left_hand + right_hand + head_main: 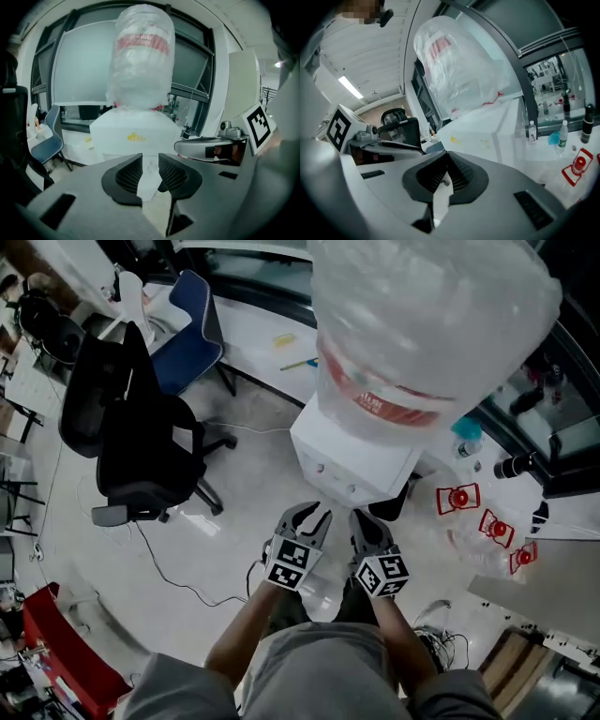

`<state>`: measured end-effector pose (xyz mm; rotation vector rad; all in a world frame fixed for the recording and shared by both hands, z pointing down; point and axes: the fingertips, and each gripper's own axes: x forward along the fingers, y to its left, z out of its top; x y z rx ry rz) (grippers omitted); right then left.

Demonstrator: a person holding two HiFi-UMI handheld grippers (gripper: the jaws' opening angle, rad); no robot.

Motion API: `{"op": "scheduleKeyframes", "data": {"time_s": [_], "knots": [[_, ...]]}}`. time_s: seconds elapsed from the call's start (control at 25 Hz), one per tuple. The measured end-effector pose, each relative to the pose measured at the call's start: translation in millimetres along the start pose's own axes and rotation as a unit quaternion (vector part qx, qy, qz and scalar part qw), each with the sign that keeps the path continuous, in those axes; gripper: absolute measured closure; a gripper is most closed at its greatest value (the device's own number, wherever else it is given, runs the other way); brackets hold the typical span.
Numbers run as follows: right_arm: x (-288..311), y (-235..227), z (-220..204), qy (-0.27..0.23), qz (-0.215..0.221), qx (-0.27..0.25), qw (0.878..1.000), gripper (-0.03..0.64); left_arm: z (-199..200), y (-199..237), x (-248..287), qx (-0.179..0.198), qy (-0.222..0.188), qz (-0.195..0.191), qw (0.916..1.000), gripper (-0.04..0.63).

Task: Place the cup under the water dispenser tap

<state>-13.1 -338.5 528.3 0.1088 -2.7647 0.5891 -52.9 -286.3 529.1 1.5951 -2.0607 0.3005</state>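
Left gripper [307, 518] [150, 158]: jaws a narrow slot apart, pads parallel. Nothing is pinched, and only the water dispenser's white front shows through the slot. Right gripper [447, 153] [368, 526]: jaw tips meet and no gap is left at the front. A small pale bit sits in the slit behind them; can't tell what it is. Both are held up side by side, close together but not touching, pointing at 12 o'clock.

Water dispenser [352, 451] [136, 133] [487, 136] stands at 12 o'clock, just beyond the jaw tips, carrying a big plastic-wrapped bottle [431, 324]. Its tap is not made out. Cup: not clearly seen. A white shape [319, 601] low between the two grippers, at 6 o'clock of the tips, might be it; can't tell.

Room: the dispenser's front edge is near the tips, so there is little slack forward. Black office chair [141, 442] at 10 o'clock, well apart; blue chair [187, 334] behind it at 11. Loose cable [169, 568] on the floor at 8 o'clock. Red-and-white tags [459, 498] at 3 o'clock, near the dispenser's corner. Bare floor is open from 7 to 9 o'clock.
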Motion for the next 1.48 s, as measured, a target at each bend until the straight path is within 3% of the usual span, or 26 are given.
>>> {"op": "scheduleKeyframes", "data": {"time_s": [0.32, 0.56, 1.48], "knots": [[-17, 38, 79, -0.055, 0.014, -0.028, 0.998, 0.606, 83, -19, -47, 0.041, -0.072, -0.003, 0.9966, 0.538], [-25, 54, 107, -0.085, 0.011, -0.046, 0.995, 0.606, 107, -23, -63, 0.063, -0.101, -0.008, 0.9928, 0.572], [-10, 64, 113, -0.088, 0.014, -0.057, 0.994, 0.606, 128, -3, -61, 0.048, -0.132, -0.009, 0.99, 0.585]]}}
